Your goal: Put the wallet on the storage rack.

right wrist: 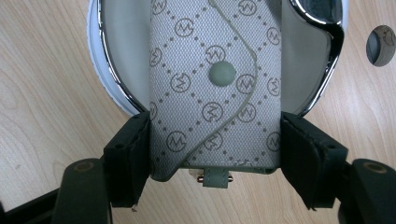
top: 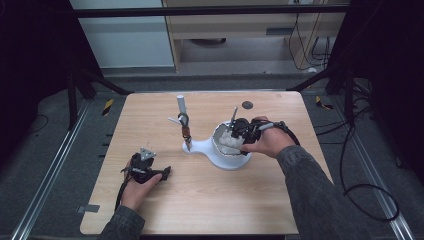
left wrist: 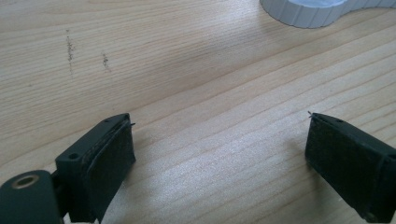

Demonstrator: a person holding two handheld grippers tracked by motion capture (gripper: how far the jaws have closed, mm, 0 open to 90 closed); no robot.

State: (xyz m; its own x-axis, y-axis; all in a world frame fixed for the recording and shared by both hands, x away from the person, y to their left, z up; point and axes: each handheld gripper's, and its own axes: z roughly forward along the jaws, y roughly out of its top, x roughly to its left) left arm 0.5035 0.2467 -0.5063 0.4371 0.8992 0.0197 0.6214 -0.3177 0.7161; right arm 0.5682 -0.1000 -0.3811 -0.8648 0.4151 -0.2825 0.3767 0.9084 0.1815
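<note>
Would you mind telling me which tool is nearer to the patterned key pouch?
The right tool: its jaws are closed on both sides of the patterned key pouch, over the white dish. The left tool rests open on the table, well away from it.

Woven cloth pouch (right wrist: 215, 88); glossy metal bowl rim (right wrist: 322, 74); matt wood table (right wrist: 51, 107)

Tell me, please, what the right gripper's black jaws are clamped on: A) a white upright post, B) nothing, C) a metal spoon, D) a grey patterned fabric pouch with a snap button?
D: in the right gripper view, the right gripper clamps the grey patterned fabric pouch between both pads.
</note>
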